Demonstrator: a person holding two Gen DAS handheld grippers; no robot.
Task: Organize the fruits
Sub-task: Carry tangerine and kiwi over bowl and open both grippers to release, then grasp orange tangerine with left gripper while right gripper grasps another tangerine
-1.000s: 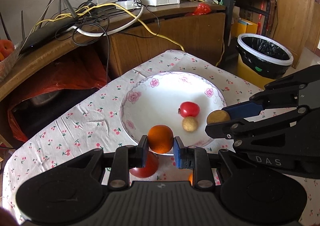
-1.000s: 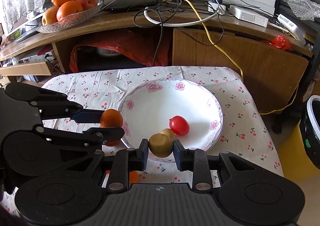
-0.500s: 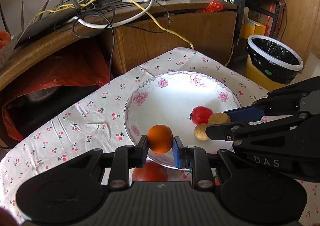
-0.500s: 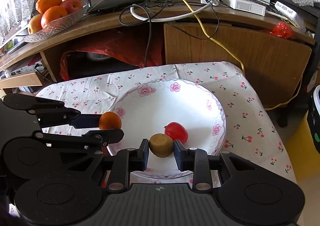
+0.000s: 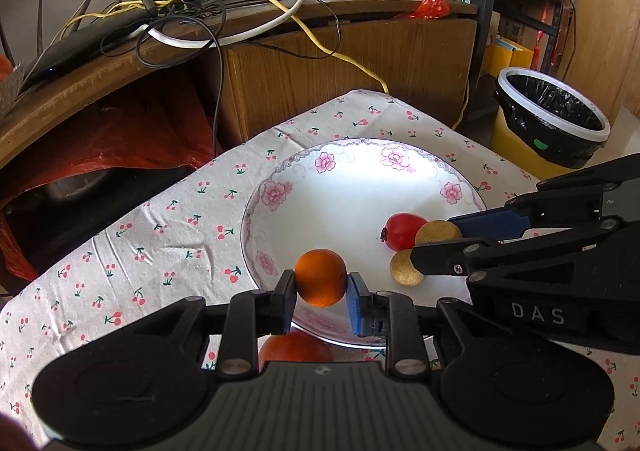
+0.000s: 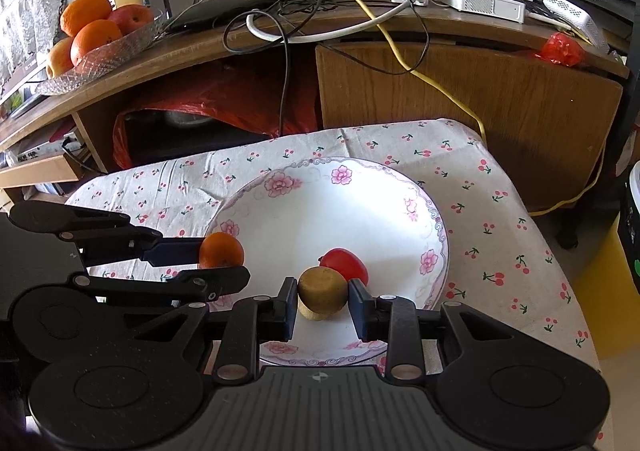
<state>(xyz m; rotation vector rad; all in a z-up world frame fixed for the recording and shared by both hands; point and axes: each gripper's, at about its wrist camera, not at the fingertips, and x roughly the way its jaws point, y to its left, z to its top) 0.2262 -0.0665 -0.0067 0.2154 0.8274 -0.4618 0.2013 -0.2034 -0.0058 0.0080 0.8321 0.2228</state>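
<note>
A: Left wrist view first. Left gripper (image 5: 321,293) clamped on a small orange (image 5: 321,277), held over near-left rim of floral plate (image 5: 304,179). Pads touching both sides of fruit.

B: Right wrist view: same orange (image 6: 221,250) at plate's left edge, between left gripper's fingers (image 6: 224,257). Right gripper (image 6: 322,305) closed on a brown kiwi (image 6: 322,287), low over plate's (image 6: 360,195) near part. Right pad maybe not quite touching, hard to tell.

A: Under the kiwi?

B: Second tan-brown fruit (image 6: 313,313) lying on plate, mostly hidden beneath held one. Seen better from left wrist: tan fruit (image 5: 405,269) on plate, held kiwi (image 5: 437,232) just above, right gripper (image 5: 440,241) coming in from right side.

A: Red fruit (image 5: 402,231) resting in plate, touching or just beside kiwi. Looks like tomato, not sure.

B: Same red fruit (image 6: 344,265) just behind kiwi here.

A: Another orange-red fruit (image 5: 294,347) on cherry-print tablecloth (image 5: 152,227), outside plate, partly hidden under left gripper body.

B: Background: glass bowl (image 6: 120,47) of oranges and apples on wooden shelf, far left. Lined trash bin (image 5: 552,123) off right of table.
</note>
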